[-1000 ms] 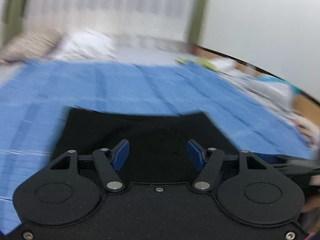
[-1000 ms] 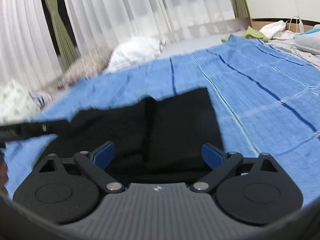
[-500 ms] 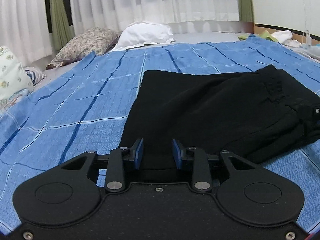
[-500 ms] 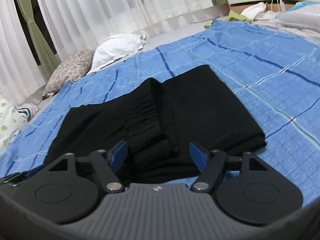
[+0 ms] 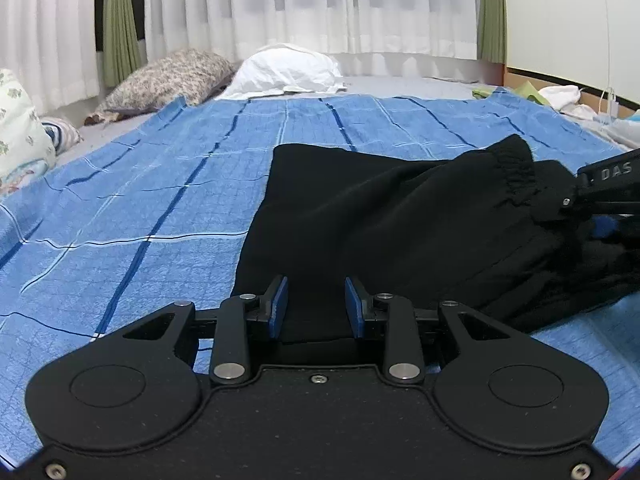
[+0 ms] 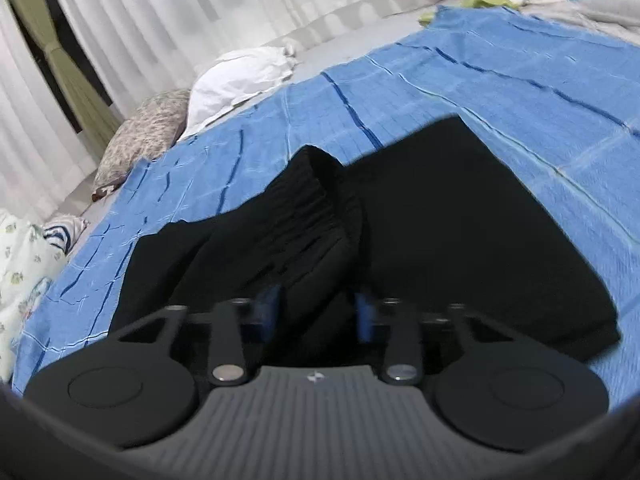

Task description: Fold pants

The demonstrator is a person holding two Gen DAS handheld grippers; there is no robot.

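The black pants [image 5: 392, 216] lie partly folded on a blue checked blanket [image 5: 140, 200]. Their elastic waistband [image 5: 516, 168] is bunched up at the right. My left gripper [image 5: 316, 306] is shut on the near edge of the pants, cloth held between its blue pads. My right gripper [image 6: 316, 312] is shut on bunched fabric near the waistband [image 6: 308, 208], and it also shows at the right edge of the left wrist view [image 5: 604, 200]. In the right wrist view the pants [image 6: 460, 232] spread to the right in a flat folded panel.
A white pillow [image 5: 288, 68] and a floral pillow [image 5: 168, 76] lie at the far end by white curtains [image 5: 320, 4]. A patterned pillow [image 5: 20, 132] is at the left. Loose clothes and a cable [image 5: 568, 100] lie at the far right.
Both grippers have dropped to the pants and closed on the cloth. The left one narrowed first, then the right one shut on the waistband fabric.
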